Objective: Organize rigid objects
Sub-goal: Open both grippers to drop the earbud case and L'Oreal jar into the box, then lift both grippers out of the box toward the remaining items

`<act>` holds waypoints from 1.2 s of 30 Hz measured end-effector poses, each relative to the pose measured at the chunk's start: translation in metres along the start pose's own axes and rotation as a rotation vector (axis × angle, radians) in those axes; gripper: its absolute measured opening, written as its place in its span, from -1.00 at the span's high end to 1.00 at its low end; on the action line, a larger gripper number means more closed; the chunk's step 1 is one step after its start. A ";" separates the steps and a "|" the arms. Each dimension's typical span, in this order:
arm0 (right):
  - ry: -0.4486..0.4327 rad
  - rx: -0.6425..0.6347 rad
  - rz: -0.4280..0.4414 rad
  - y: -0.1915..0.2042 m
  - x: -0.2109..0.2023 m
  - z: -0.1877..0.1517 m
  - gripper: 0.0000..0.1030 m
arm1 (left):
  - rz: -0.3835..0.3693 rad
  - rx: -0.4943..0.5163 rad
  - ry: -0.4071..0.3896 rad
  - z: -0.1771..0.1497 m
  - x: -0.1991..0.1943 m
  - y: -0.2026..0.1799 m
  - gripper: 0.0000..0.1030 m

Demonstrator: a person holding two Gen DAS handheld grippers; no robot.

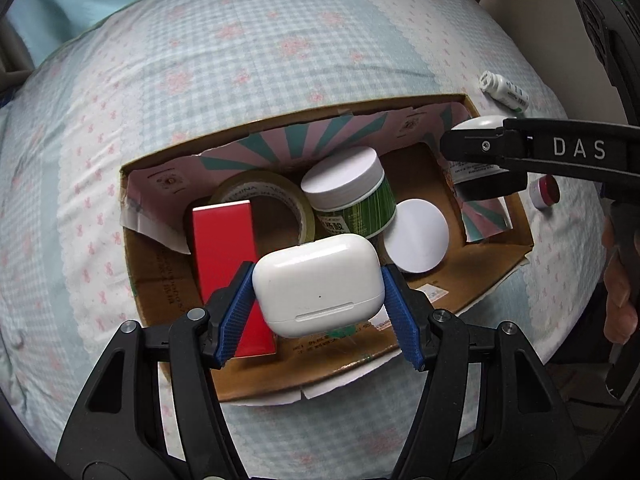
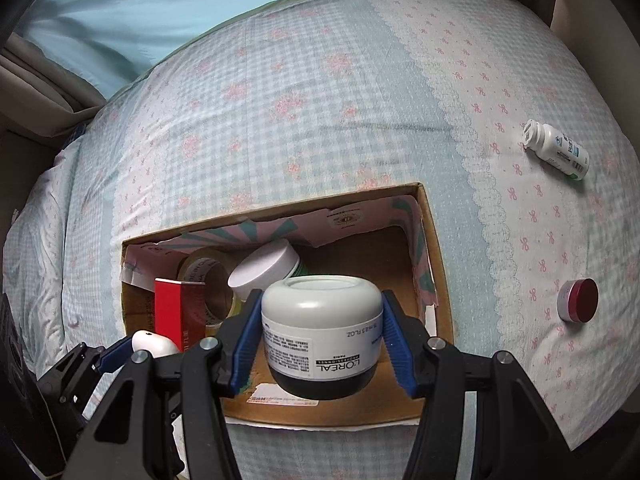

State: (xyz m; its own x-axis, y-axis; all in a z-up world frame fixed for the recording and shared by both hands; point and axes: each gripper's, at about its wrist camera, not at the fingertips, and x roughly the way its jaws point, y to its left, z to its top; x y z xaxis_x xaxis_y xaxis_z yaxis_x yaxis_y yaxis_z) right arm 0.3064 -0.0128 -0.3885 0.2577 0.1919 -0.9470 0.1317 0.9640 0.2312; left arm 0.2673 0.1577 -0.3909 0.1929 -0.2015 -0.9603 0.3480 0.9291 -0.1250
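Observation:
My left gripper (image 1: pixel 318 280) is shut on a white earbuds case (image 1: pixel 318 284), held above the open cardboard box (image 1: pixel 168 292). My right gripper (image 2: pixel 322 328) is shut on a white jar with a dark lid (image 2: pixel 322 328), turned upside down over the box (image 2: pixel 434 248). The right gripper (image 1: pixel 480 160) also shows at the right of the left wrist view, above the box's right end. Inside the box lie a red carton (image 1: pixel 228 256), a tape roll (image 1: pixel 264 196), a green jar with a white lid (image 1: pixel 348 188) and a white round lid (image 1: pixel 416 236).
The box rests on a checked, flowered bedspread (image 2: pixel 280 100). A white pill bottle (image 2: pixel 558 152) lies on its side to the right of the box, and a small red-lidded jar (image 2: pixel 578 300) lies nearer. A person's hand (image 1: pixel 618 288) shows at the right edge.

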 end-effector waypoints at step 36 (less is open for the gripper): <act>-0.077 -0.093 -0.016 0.002 -0.010 0.007 -1.00 | -0.022 -0.084 0.003 -0.024 -0.018 0.012 -1.00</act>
State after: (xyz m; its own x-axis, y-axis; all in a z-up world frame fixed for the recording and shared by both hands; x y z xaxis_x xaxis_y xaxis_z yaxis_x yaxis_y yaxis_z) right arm 0.3106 -0.0142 -0.3774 0.3295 0.1648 -0.9297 0.0479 0.9805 0.1908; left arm 0.2464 0.1796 -0.3810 0.1829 -0.2211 -0.9579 0.2741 0.9472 -0.1663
